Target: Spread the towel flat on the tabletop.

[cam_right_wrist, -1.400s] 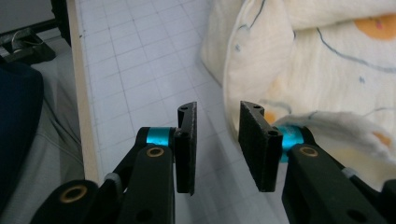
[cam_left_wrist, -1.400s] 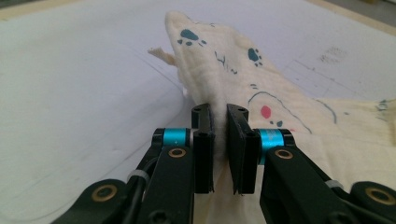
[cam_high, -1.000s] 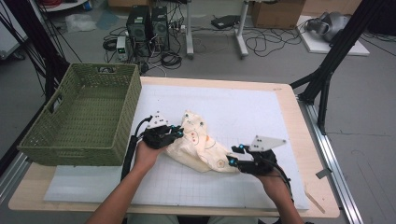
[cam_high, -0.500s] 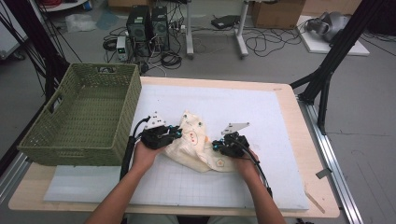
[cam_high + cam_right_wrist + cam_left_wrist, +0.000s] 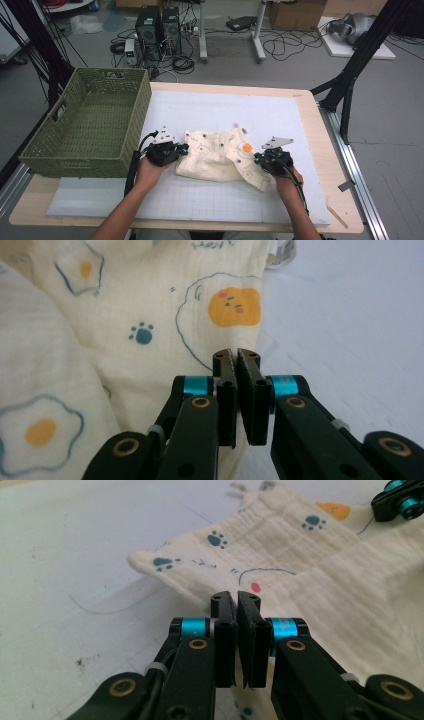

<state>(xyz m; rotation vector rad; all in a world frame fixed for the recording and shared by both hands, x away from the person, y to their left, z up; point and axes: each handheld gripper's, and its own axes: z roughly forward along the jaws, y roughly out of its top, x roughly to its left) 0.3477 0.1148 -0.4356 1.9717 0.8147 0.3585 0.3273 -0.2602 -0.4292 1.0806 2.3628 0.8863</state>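
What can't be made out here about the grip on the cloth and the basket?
- Left gripper: the closed jaws cover the cloth edge in the left gripper view, so how much fabric is pinched stays hidden.
- Right gripper: likewise in the right gripper view; the cloth runs off the frame's left and bottom edges.
- Basket: in the high view its near wall hides part of the floor inside.
- The cloth's prints are too small in the high view.

Even, bright overhead light; soft faint shadows; high view slightly soft; gripper views blurred toward far edges.
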